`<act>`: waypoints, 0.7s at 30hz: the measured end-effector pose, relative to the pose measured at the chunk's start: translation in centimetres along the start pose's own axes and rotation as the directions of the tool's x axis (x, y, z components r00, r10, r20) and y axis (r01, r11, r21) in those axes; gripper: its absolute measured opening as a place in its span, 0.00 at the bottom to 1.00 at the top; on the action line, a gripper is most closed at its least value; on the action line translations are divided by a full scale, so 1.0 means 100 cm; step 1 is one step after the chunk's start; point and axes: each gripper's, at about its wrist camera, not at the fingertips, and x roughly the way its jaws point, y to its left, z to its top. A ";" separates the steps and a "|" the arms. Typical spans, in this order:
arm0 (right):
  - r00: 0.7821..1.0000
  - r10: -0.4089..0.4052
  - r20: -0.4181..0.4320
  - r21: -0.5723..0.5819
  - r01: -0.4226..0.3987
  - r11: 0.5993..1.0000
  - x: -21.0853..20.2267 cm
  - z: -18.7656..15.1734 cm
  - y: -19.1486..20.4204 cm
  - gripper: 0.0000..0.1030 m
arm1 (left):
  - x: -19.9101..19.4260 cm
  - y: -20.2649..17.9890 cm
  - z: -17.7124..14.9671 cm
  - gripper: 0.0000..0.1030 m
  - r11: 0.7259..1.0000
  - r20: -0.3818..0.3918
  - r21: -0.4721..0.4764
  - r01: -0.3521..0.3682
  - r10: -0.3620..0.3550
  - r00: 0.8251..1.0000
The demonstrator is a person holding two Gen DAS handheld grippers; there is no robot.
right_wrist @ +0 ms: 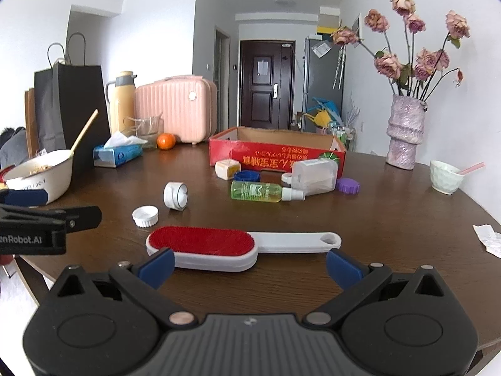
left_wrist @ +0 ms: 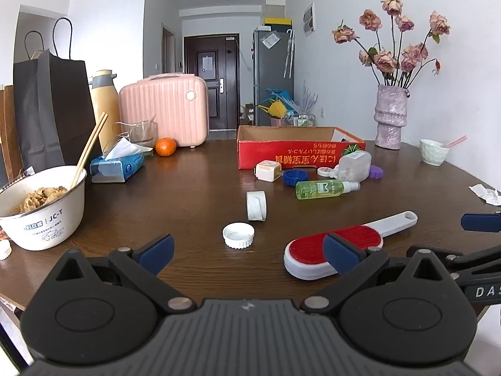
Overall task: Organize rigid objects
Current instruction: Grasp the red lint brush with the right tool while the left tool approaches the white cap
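Left wrist view: our left gripper (left_wrist: pixel 249 252) hovers with fingers released over the counter (left_wrist: pixel 188 188). Left of the lint brush (right_wrist: pixel 203 247) lies a white cap (right_wrist: pixel 145 216); behind the brush sits the red box (right_wrist: pixel 275 153). Our right gripper (right_wrist: pixel 249 266) spreads empty before the brush.

On my left-wrist feed, a noodle bowl (left_wrist: pixel 43 206) with chopsticks (left_wrist: pixel 89 148) sits at nine o'clock on the surface (left_wrist: pixel 188 181). A tissue pack (left_wrist: pixel 117 164), orange (left_wrist: pixel 165 146) and pink case (left_wrist: pixel 164 109) crowd eleven; a flower vase (left_wrist: pixel 390 116) stands at two.
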 end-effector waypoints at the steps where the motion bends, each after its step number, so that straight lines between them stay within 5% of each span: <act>1: 1.000 0.003 -0.005 -0.002 -0.003 1.000 0.003 0.000 0.001 1.00 | 0.002 0.001 0.000 1.00 1.000 -0.004 0.000 -0.002 0.002 1.000; 21: 0.990 0.031 -0.141 -0.128 -0.049 0.991 0.078 0.008 0.023 1.00 | 0.052 0.023 -0.004 1.00 0.999 -0.107 -0.020 -0.029 0.027 0.994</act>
